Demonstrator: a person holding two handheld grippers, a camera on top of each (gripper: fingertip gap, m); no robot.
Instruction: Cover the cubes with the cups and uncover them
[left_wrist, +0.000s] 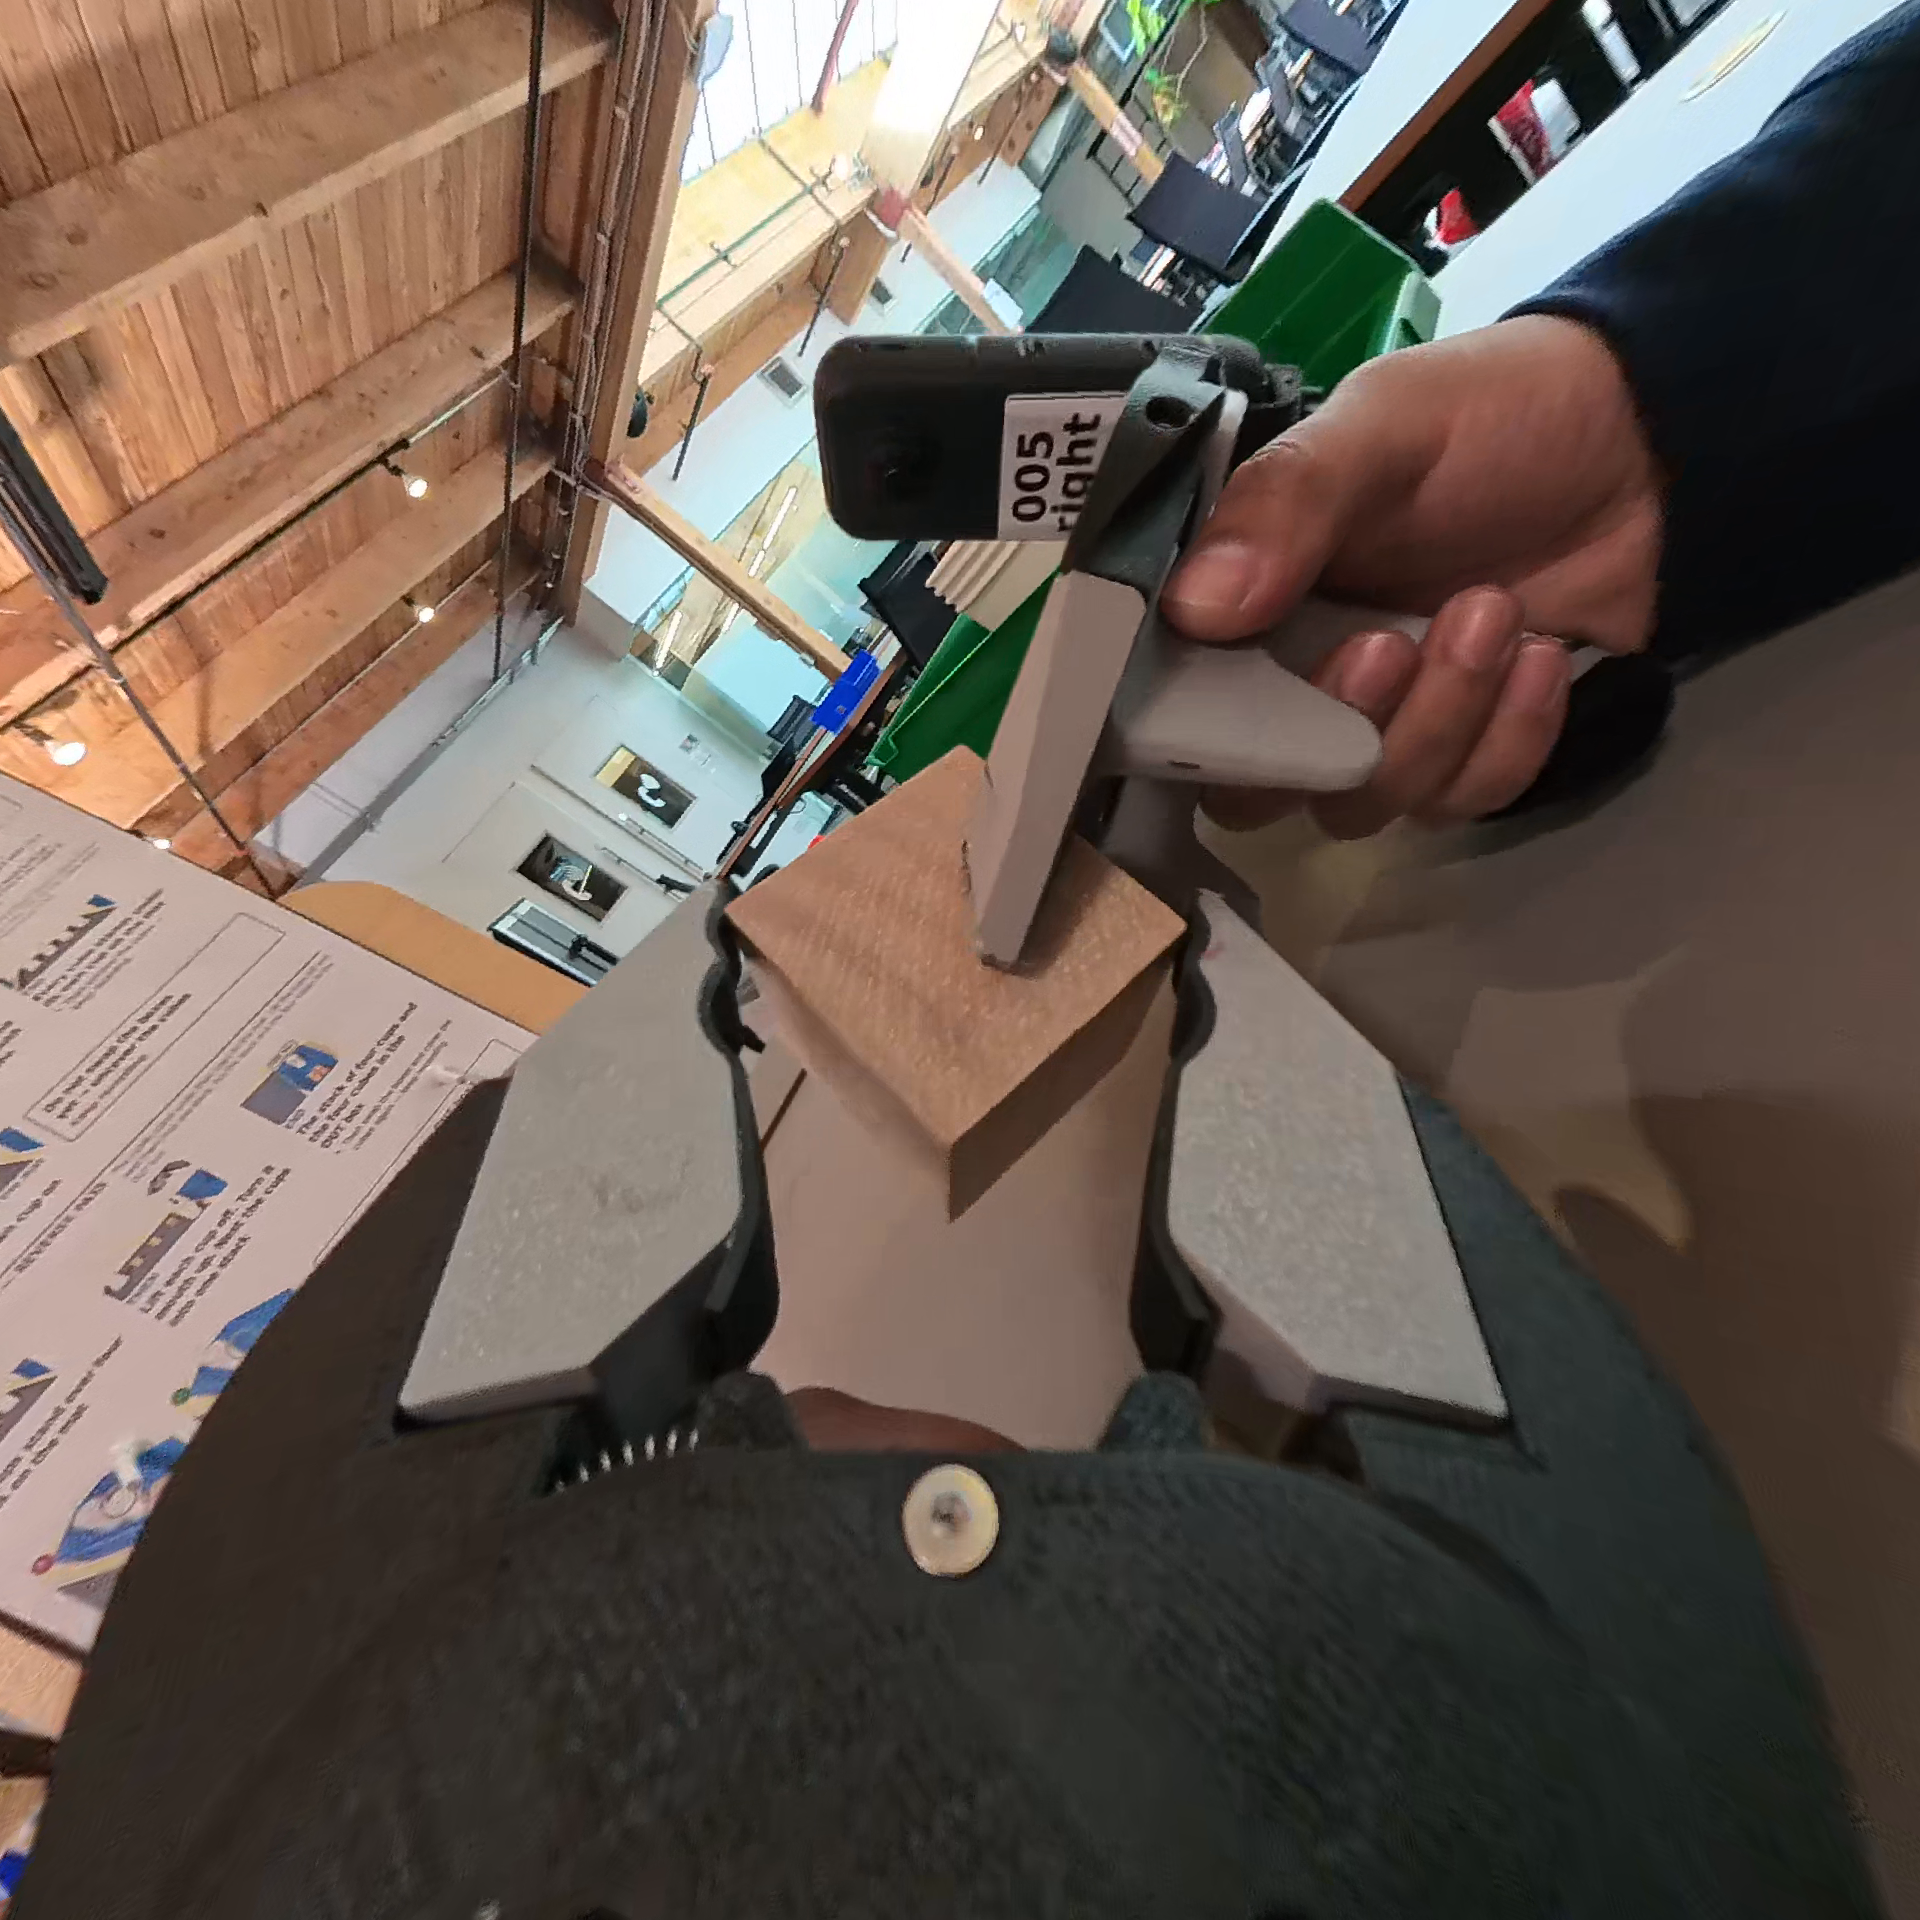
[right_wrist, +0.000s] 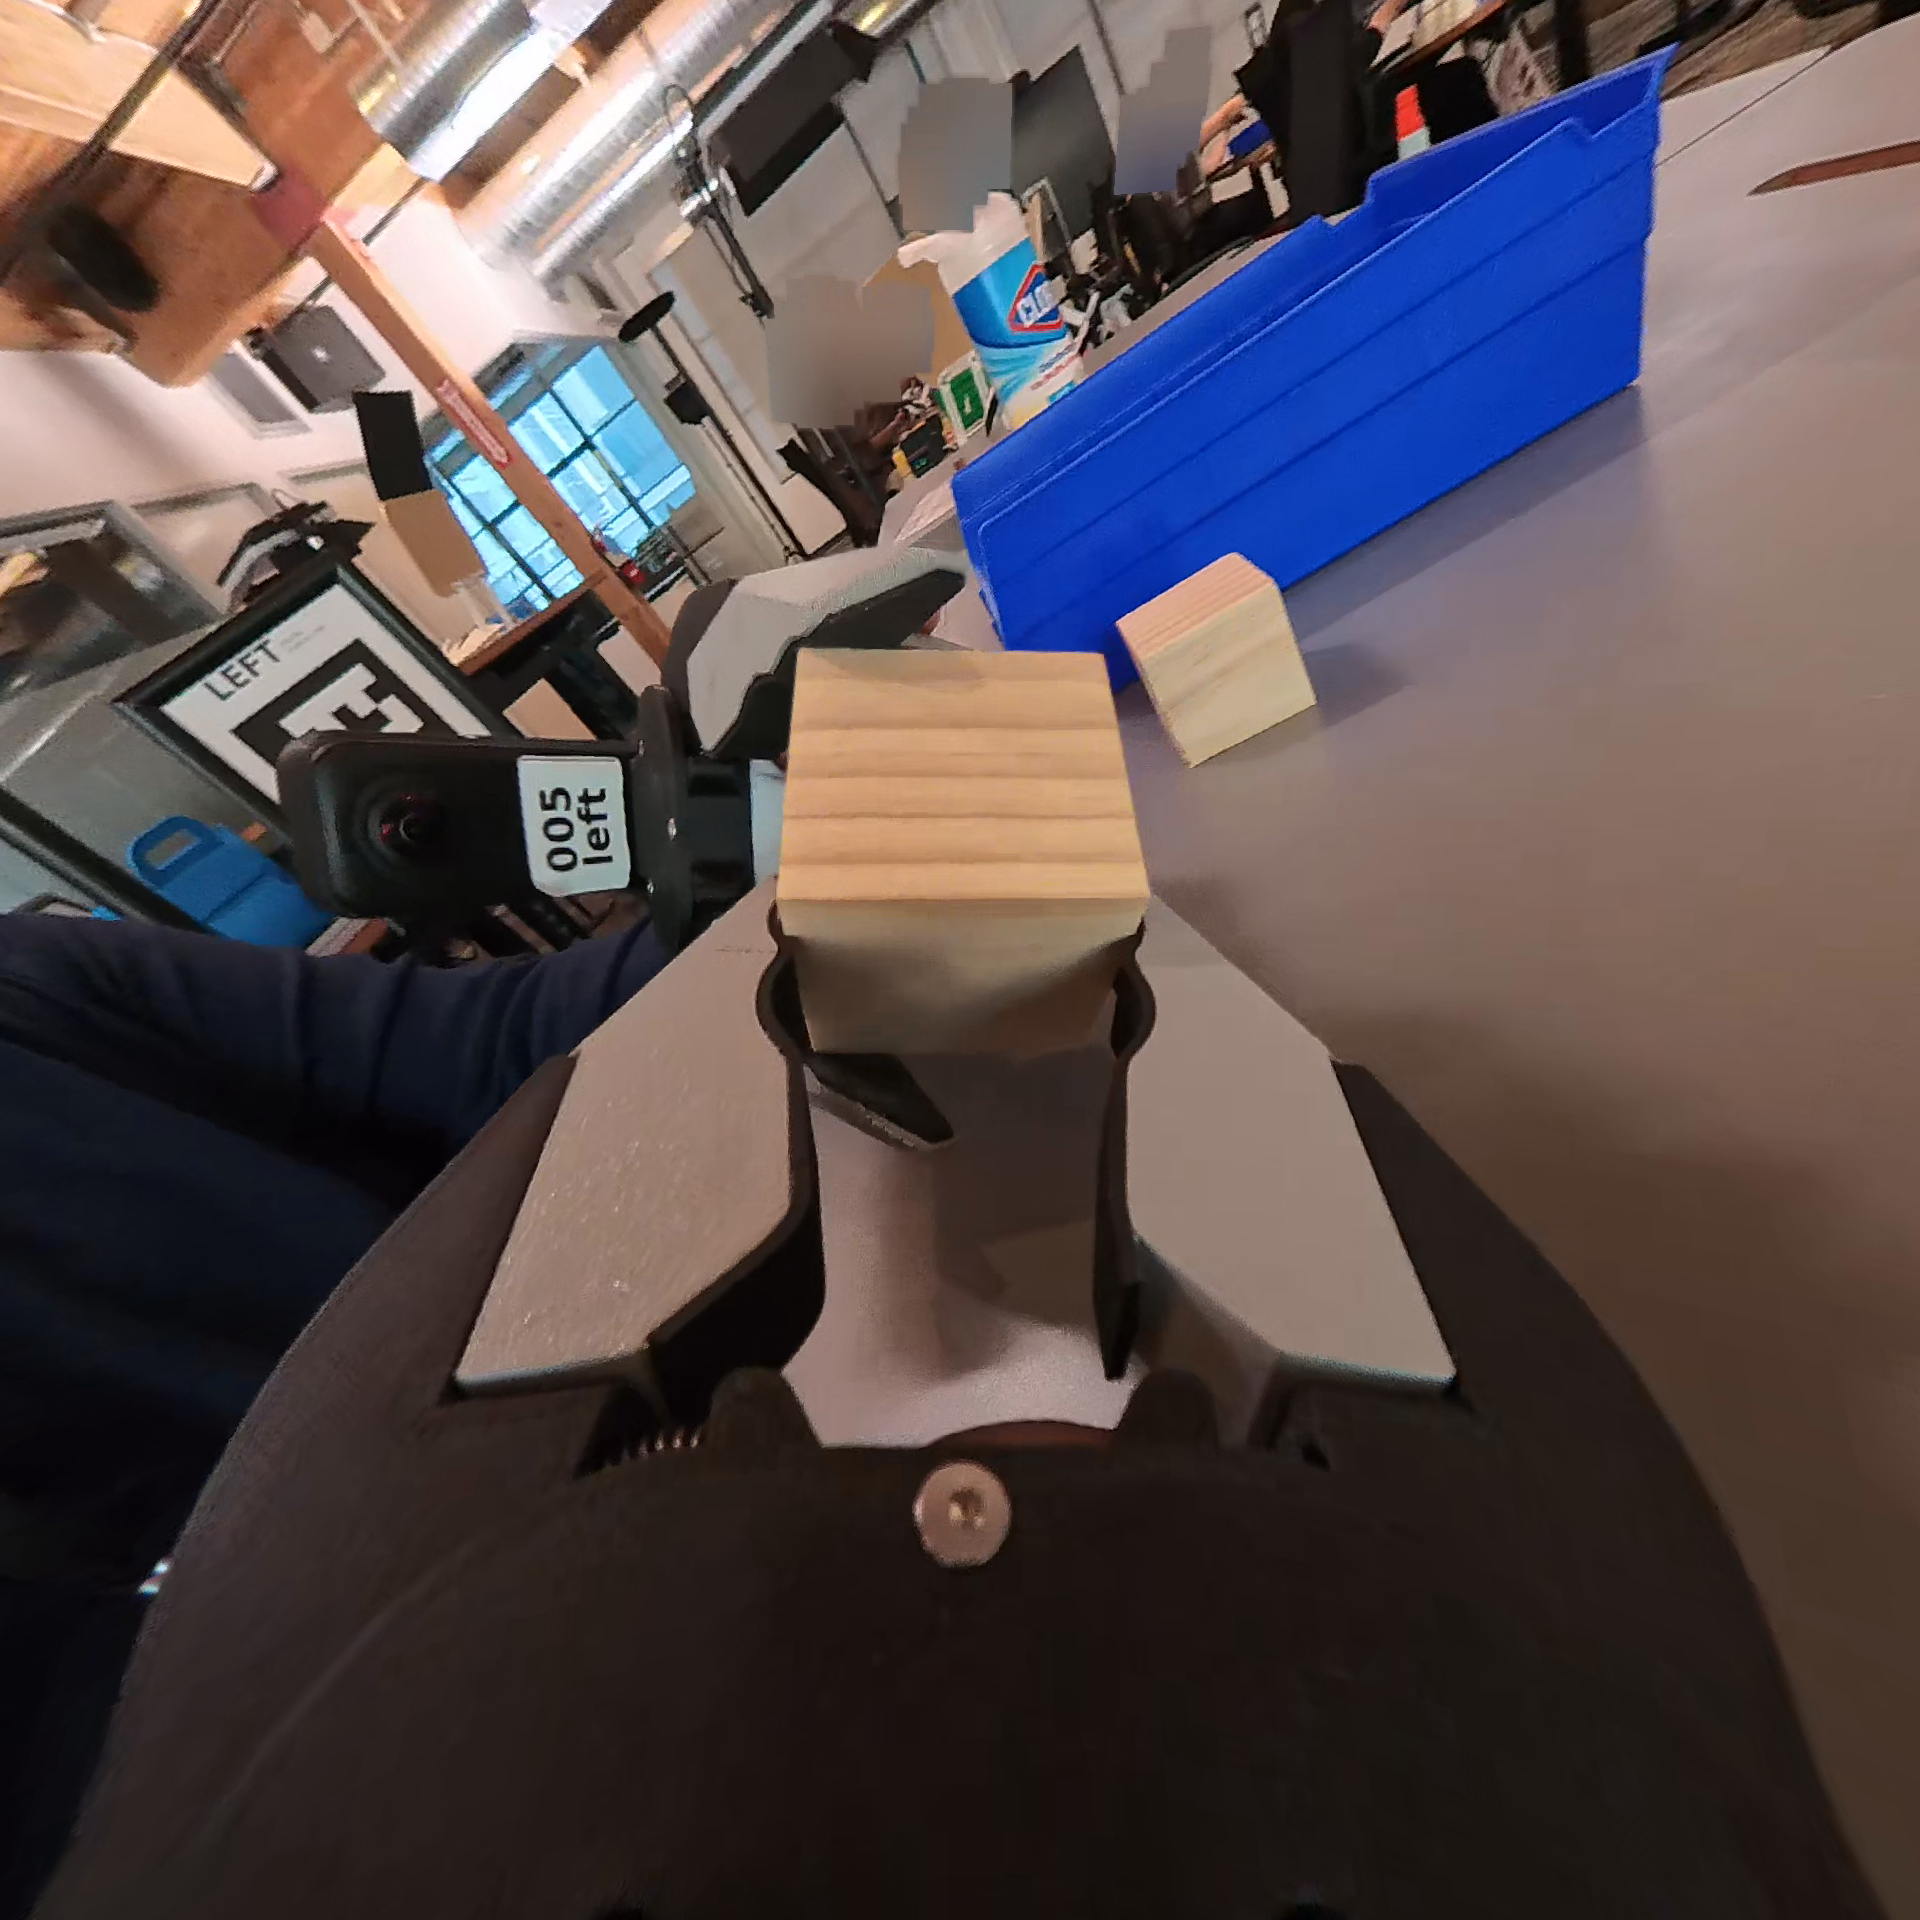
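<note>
My right gripper (right_wrist: 956, 966) is shut on a pale wooden cube (right_wrist: 961, 790), with its pads pressed on the cube's left and right sides. The same cube (left_wrist: 914, 997) shows in the left wrist view, corner-on, with one right finger (left_wrist: 1029, 810) lying against it. My left gripper (left_wrist: 956, 956) is wide open and straddles this cube, its tips beside two opposite corners. In the right wrist view, one left finger (right_wrist: 810, 634) shows behind the cube and the other (right_wrist: 883, 1112) below it. A second wooden cube (right_wrist: 1216, 660) lies on the grey table (right_wrist: 1558, 935). No cup is in view.
A long blue bin (right_wrist: 1351, 395) stands on the table just behind the second cube, with a white canister (right_wrist: 1013, 312) beyond it. A green bin (left_wrist: 1320, 291) stands farther back. A printed instruction sheet (left_wrist: 156, 1143) lies at the left. A hand (left_wrist: 1455, 561) in a dark sleeve holds the right gripper.
</note>
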